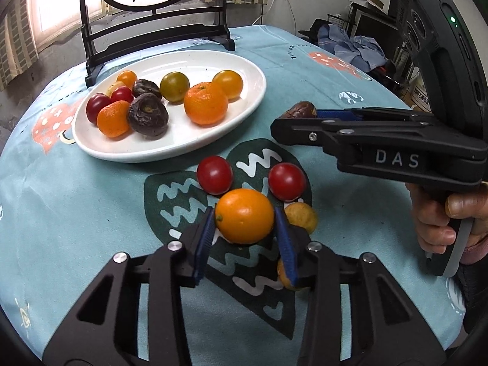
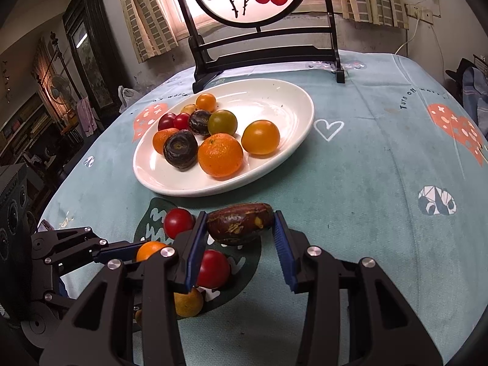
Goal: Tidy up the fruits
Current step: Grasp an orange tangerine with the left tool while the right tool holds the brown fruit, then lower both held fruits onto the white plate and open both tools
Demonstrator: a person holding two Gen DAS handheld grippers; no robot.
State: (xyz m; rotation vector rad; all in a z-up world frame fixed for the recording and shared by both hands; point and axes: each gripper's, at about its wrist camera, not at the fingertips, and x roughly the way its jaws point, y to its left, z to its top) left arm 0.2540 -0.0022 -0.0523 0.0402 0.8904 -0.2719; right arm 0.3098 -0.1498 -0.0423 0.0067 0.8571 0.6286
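Observation:
A white oval plate (image 1: pixel 244 70) (image 2: pixel 292 97) holds several fruits: oranges, red and yellow tomatoes, dark brown fruits. My left gripper (image 1: pixel 244 221) has both blue pads against a small orange (image 1: pixel 244 219) lying on the cloth. Two red tomatoes (image 1: pixel 214 174) (image 1: pixel 286 182) lie just beyond it, and two small yellow fruits (image 1: pixel 300 217) beside the right finger. My right gripper (image 2: pixel 239 225) straddles a dark brown fruit (image 2: pixel 241 221) on the cloth, the left pad touching it, the right pad close. The right gripper also shows in the left wrist view (image 1: pixel 292 122).
A dark wooden stand with a round painted screen (image 1: pixel 152 24) (image 2: pixel 262 30) stands behind the plate. The table wears a teal patterned cloth (image 1: pixel 76 198) (image 2: pixel 366 158). Furniture and clutter surround the table.

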